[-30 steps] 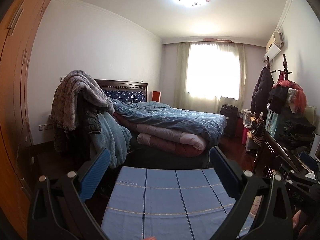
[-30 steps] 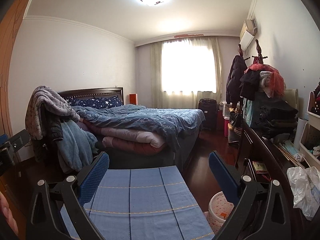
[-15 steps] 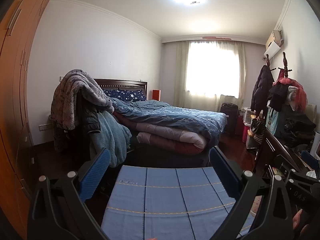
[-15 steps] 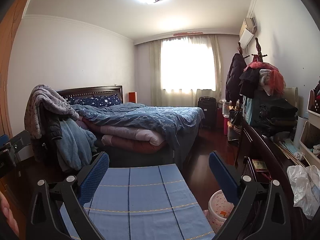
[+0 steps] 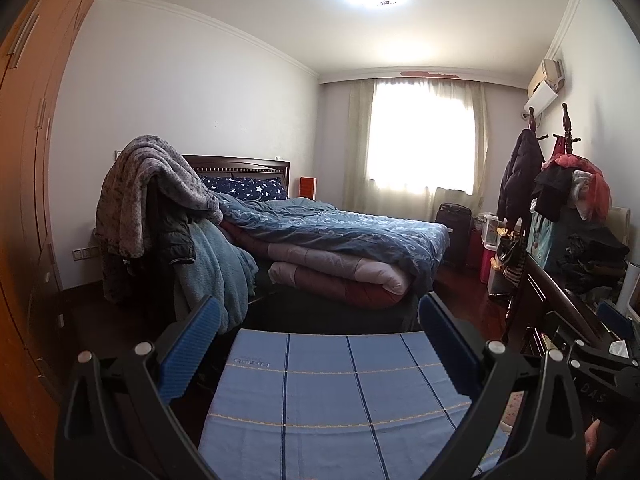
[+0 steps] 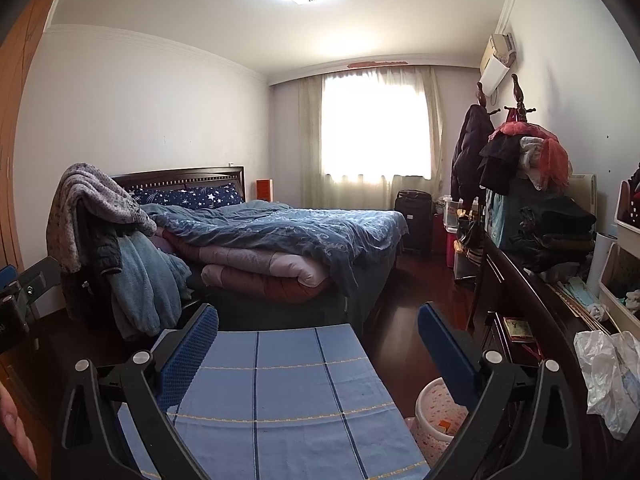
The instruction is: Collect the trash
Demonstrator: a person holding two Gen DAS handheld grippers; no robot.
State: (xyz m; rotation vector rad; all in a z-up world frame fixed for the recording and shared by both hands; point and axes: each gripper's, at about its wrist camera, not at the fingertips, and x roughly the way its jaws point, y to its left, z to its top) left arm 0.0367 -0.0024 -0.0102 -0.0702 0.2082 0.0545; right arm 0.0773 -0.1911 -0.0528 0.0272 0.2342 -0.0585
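Both grippers are held level over a blue checked cloth (image 5: 332, 400) that covers a surface in front of me. My left gripper (image 5: 318, 328) is open, nothing between its blue pads (image 5: 188, 350). My right gripper (image 6: 318, 326) is open too and empty. A small pink-patterned waste bin (image 6: 434, 416) stands on the floor at the cloth's right edge, beneath my right gripper's right finger, with something orange inside. A crumpled white plastic bag (image 6: 610, 376) lies on the dark wooden desk (image 6: 520, 280) at the right. The right gripper's frame (image 5: 592, 356) shows at the right edge of the left wrist view.
A bed (image 6: 280, 232) piled with folded quilts fills the middle of the room, with blankets draped over a chair (image 6: 104, 236) at its foot. A coat stand (image 6: 516, 144) and stacked clothes line the right wall. A wooden wardrobe (image 5: 24, 160) flanks the left. Dark floor (image 6: 400, 320) runs between bed and desk.
Both views have shifted only slightly; the grippers drift a little and stay open and empty.
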